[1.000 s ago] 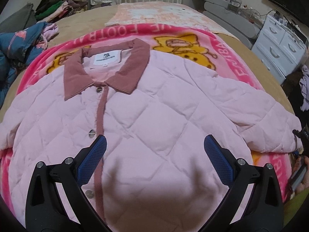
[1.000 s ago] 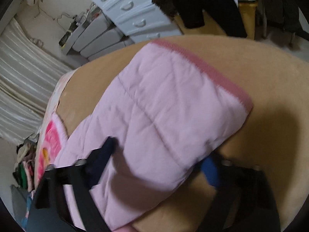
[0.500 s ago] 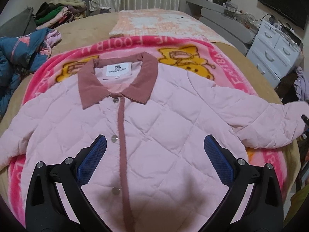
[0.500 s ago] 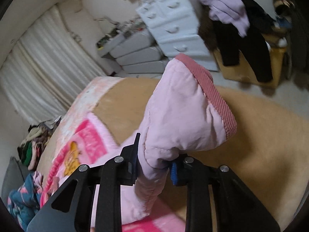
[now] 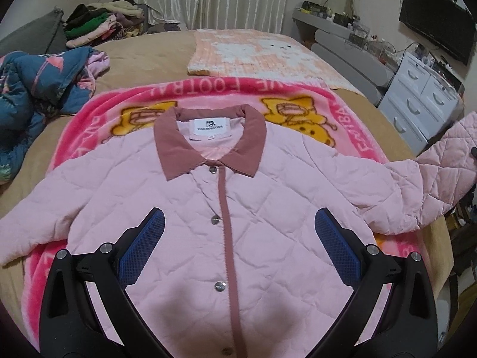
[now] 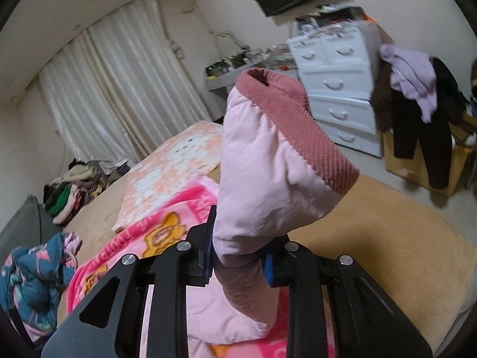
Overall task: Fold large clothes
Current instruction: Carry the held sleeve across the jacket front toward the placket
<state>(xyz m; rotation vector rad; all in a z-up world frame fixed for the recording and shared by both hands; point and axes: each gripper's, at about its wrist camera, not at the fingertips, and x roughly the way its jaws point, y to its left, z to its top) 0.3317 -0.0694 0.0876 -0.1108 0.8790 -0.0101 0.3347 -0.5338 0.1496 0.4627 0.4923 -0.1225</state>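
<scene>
Pink quilted jacket point(image 5: 238, 223), centre frame: sleeve point(image 6: 268, 179) clenched in right gripper point(image 6: 238, 264) jaws; left gripper point(image 5: 238, 250) jaws released. Risk: slippery padded cuff sliding free.

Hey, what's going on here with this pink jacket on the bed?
A person holding a gripper in each hand is folding a pink quilted jacket, which lies buttoned and face up on a pink cartoon blanket on the bed. The right gripper is clamped on one sleeve just below its cuff, holding it up off the bed. The left gripper hovers open above the jacket's front, touching nothing.
</scene>
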